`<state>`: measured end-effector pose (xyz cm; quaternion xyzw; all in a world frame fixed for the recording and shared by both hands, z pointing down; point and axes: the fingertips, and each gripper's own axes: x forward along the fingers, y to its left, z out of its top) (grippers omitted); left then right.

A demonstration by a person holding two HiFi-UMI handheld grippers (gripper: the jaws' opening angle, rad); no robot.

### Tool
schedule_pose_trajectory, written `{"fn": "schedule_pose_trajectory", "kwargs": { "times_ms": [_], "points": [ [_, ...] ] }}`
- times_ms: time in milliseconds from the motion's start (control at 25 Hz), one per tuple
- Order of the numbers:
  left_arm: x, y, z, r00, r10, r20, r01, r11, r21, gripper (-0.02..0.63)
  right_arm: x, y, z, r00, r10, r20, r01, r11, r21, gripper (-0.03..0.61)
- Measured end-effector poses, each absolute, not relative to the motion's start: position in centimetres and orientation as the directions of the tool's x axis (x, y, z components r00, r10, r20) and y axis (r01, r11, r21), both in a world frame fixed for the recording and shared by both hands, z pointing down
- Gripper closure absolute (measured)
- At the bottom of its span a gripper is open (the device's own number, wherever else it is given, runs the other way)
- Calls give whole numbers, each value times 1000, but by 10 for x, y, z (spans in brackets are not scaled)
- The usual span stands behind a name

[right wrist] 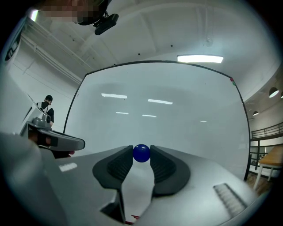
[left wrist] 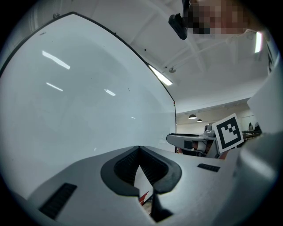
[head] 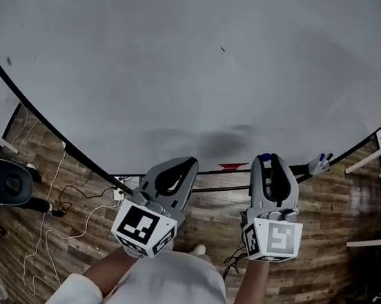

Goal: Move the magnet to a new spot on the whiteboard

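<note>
Right tongs: clamped on a small glossy blue ball-shaped magnet, gripped at the very tips, with one dark ribbed pad on each side. Aimed at the large white whiteboard with a thin black frame. In the head view, right tongs and magnet low on the whiteboard, just above its bottom edge and right of that edge's middle. Contact between magnet and board surface: cannot tell.

Left tongs: closed tip to tip, nothing between the pads. Pointed along the whiteboard surface. In the head view, left tongs at the bottom edge near its middle, left of the right tongs and apart from them.

Small red object at the bottom edge, between the two tongs. Blue-tipped white marker pens further right on the same edge, towards the bottom right corner. Wood-plank floor below the board, with white cables lying on it at the left.
</note>
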<state>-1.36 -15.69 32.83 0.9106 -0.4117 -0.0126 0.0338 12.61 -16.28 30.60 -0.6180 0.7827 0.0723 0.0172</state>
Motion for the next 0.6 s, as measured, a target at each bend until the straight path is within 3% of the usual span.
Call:
{"fn": "schedule_pose_trajectory", "kwargs": {
  "times_ms": [600],
  "points": [
    [7,-153,315,697,-717,10,-716,-695,66,607,137,-155,276,-237,-958,-159,-970,223,102,446]
  ]
}}
